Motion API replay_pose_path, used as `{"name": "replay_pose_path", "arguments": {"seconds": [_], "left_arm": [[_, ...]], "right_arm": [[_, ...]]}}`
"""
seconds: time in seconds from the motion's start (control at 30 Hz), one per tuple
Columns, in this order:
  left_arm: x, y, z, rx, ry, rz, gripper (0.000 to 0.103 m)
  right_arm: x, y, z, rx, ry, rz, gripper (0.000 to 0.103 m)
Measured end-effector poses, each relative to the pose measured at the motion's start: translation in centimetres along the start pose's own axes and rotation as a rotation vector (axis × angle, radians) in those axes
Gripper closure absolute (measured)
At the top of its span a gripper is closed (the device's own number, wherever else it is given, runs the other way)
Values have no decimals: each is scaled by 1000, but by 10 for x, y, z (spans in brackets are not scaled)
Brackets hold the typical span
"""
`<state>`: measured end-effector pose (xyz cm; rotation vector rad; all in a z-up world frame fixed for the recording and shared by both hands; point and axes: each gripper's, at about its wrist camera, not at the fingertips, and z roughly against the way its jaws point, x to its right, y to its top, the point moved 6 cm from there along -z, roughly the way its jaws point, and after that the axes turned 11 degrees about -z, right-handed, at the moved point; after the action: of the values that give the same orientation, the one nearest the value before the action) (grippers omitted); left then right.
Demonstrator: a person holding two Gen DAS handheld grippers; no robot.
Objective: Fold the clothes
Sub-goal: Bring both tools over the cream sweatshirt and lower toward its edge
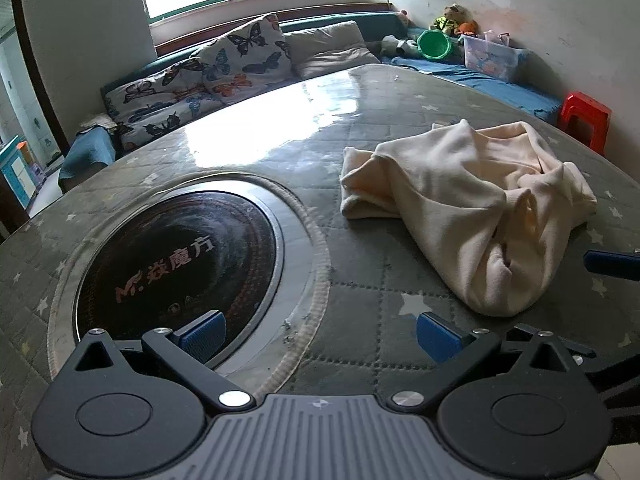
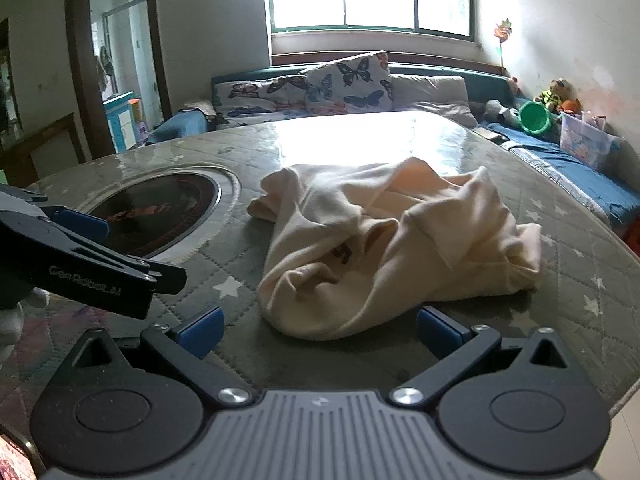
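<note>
A cream garment point(image 1: 468, 204) lies crumpled in a heap on the round quilted table point(image 1: 360, 344). My left gripper point(image 1: 320, 334) is open, low over the table, with the heap ahead and to its right; nothing sits between its blue pads. In the right wrist view the same cream garment point(image 2: 392, 240) lies directly ahead. My right gripper point(image 2: 320, 330) is open, and the garment's near edge reaches almost to the gap between its fingers without being held. The left gripper's body point(image 2: 80, 264) shows at the left of the right wrist view.
A round black cooktop point(image 1: 180, 264) is set into the table left of the garment. Behind the table runs a bench with butterfly cushions point(image 1: 240, 60), a green bucket point(image 1: 434, 44) and a plastic box point(image 1: 494, 56). A red stool point(image 1: 586, 118) stands at the right.
</note>
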<state>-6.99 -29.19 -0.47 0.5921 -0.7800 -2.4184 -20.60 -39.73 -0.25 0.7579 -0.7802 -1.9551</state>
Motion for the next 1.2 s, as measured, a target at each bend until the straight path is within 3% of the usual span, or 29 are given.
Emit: {"name": "replay_pose_path", "arguments": {"seconds": [0.63,1.07,1.2], "left_arm": [[18,25,-4,30,-21,-57,0],[22,34,-9,41,-52,-64,0],[22,35,-10,43,-59,-66,0]], "right_arm": [[27,14,0,29,-28,-56,0],[44,50,6,111,-38,-79,1],[47,58,3,122,-40,-80,7]]}}
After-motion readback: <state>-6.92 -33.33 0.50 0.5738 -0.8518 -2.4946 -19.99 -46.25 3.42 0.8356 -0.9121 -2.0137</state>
